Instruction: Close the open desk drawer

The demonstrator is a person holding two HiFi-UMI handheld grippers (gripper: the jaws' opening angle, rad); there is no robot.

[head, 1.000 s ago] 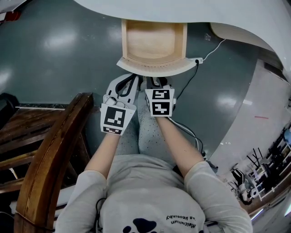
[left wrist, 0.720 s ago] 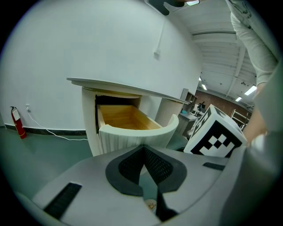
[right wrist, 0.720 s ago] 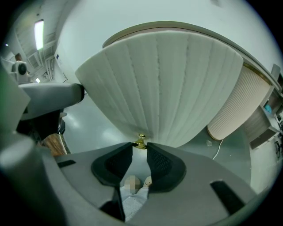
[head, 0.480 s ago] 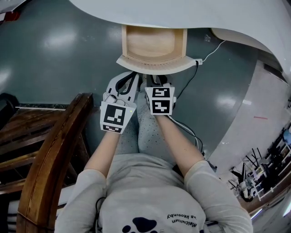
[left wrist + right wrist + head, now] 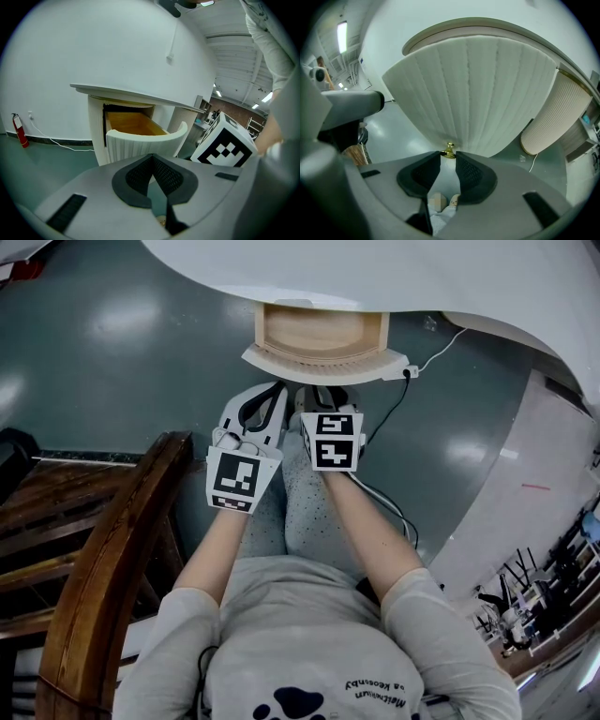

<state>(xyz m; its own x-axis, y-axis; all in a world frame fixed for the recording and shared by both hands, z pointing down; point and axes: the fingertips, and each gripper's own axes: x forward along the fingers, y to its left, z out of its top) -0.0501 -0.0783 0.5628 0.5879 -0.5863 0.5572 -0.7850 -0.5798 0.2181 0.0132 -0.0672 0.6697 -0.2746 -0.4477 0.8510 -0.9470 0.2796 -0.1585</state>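
Left claw (image 5: 153,161) is pinched together, empty. Right claw (image 5: 448,154) clamps the knob (image 5: 449,150) of the drawer (image 5: 319,365), part-open under the desk (image 5: 422,277). Pushing off-line could jam it, or the small knob could slip free.

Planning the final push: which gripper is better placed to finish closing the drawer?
Right. The right gripper grips the brass knob at the middle of the drawer front, lined up for a straight push. The left gripper is shut on nothing, short of the front.
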